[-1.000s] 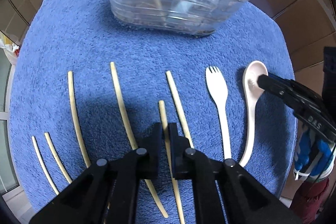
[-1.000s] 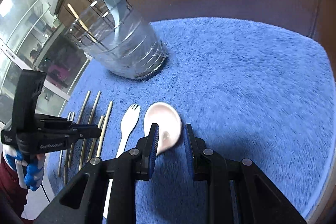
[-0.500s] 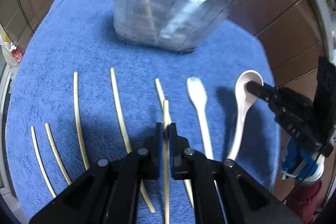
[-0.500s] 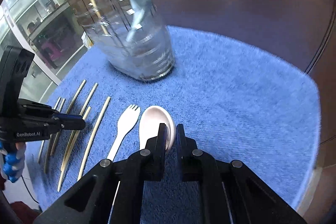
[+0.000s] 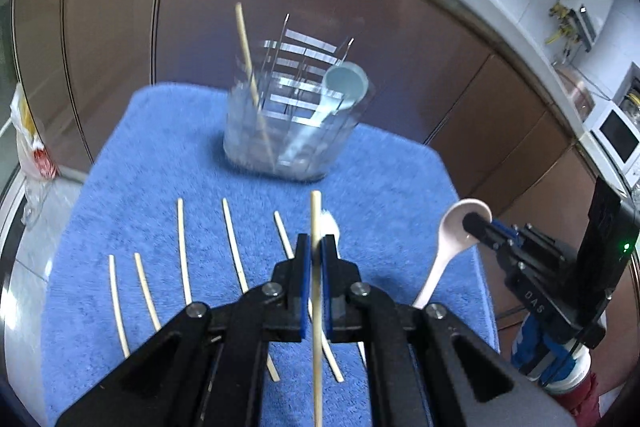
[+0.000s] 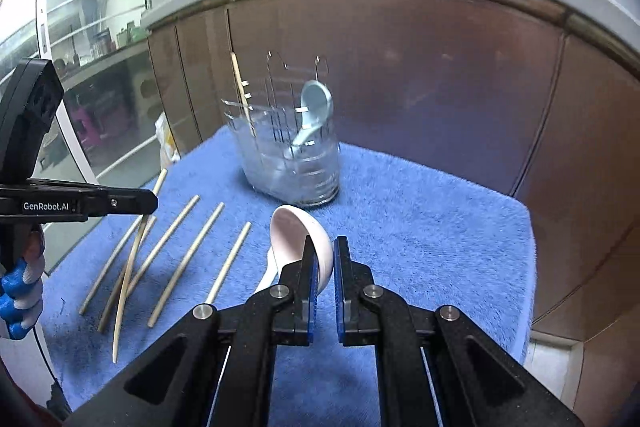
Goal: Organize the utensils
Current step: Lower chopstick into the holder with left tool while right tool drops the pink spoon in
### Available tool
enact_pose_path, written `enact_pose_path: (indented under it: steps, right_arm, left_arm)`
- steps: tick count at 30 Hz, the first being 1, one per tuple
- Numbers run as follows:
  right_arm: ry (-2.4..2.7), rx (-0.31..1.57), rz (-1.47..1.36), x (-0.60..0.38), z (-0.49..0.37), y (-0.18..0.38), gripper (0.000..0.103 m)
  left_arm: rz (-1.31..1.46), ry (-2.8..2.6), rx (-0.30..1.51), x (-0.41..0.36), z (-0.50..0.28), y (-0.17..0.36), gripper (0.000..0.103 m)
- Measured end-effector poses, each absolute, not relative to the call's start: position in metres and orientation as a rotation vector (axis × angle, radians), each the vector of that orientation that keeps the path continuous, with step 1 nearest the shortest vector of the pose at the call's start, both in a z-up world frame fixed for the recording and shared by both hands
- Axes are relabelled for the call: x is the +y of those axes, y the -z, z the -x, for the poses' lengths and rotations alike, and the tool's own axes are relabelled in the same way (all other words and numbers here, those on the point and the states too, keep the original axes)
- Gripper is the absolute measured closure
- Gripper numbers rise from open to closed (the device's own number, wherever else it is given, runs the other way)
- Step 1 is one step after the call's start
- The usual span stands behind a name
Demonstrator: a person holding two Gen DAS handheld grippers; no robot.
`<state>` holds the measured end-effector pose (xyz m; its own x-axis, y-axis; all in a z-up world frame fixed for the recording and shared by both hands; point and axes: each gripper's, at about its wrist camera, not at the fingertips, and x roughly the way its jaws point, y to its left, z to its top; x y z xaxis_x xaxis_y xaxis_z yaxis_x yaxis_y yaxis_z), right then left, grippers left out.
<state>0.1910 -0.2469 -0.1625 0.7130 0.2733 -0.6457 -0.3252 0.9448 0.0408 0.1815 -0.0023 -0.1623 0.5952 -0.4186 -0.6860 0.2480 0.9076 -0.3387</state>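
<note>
My left gripper is shut on a pale chopstick and holds it above the blue towel. My right gripper is shut on the bowl rim of a white spoon, lifted off the towel; the spoon also shows in the left wrist view. A clear wire-framed utensil holder stands at the back of the towel with one chopstick and a light blue spoon in it. Several chopsticks lie in a row on the towel. A white fork is mostly hidden behind my left fingers.
Brown cabinet doors rise behind the towel under a counter edge. The towel ends at a drop on the right. A plastic bag hangs at the left. The left gripper also shows in the right wrist view.
Both grippers have risen from the towel, the left lifting the chopstick and the right lifting the white spoon. The holder now looks farther away and more upright in view.
</note>
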Motion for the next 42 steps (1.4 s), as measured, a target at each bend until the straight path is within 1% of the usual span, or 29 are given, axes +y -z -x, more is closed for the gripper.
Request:
enact_pose_path:
  steps: [5, 9, 13, 17, 21, 24, 29, 36, 38, 39, 41, 42]
  right_arm:
    - [-0.296, 0.635, 0.073, -0.243, -0.16, 0.142, 0.096]
    - [-0.267, 0.56, 0.099, -0.237, -0.153, 0.123, 0.096]
    - [-0.247, 0.459, 0.12, -0.22, -0.172, 0.095, 0.096]
    - [-0.232, 0.338, 0.131, -0.201, -0.209, 0.071, 0.096]
    - [-0.211, 0.245, 0.113, -0.189, -0.251, 0.058, 0.096]
    - [-0.191, 0.214, 0.124, -0.18, -0.28, 0.061, 0.096]
    - [-0.167, 0.211, 0.179, -0.163, -0.316, 0.085, 0.096]
    - [-0.159, 0.231, 0.24, -0.156, -0.324, 0.125, 0.095]
    - [-0.159, 0.247, 0.242, -0.157, -0.322, 0.134, 0.086]
    - [-0.162, 0.253, 0.24, -0.159, -0.32, 0.137, 0.083]
    - [-0.172, 0.257, 0.232, -0.161, -0.315, 0.138, 0.07]
    - [-0.174, 0.255, 0.231, -0.161, -0.312, 0.137, 0.069]
  left_arm:
    - [0.227, 0.395, 0.738, -0.01, -0.166, 0.139, 0.098]
    - [0.239, 0.38, 0.631, -0.006, -0.17, 0.111, 0.098]
    - [0.262, 0.364, 0.507, 0.0, -0.195, 0.072, 0.098]
    - [0.274, 0.32, 0.364, 0.0, -0.235, 0.039, 0.098]
    - [0.283, 0.277, 0.263, -0.003, -0.271, 0.025, 0.098]
    - [0.264, 0.224, 0.205, -0.009, -0.297, 0.028, 0.098]
    - [0.235, 0.126, 0.158, -0.016, -0.336, 0.055, 0.098]
    - [0.218, 0.087, 0.152, -0.016, -0.354, 0.097, 0.096]
    - [0.212, 0.108, 0.169, -0.015, -0.351, 0.102, 0.095]
    - [0.206, 0.118, 0.175, -0.014, -0.348, 0.104, 0.09]
    - [0.188, 0.135, 0.184, -0.014, -0.339, 0.103, 0.083]
    - [0.187, 0.138, 0.188, -0.013, -0.336, 0.103, 0.082]
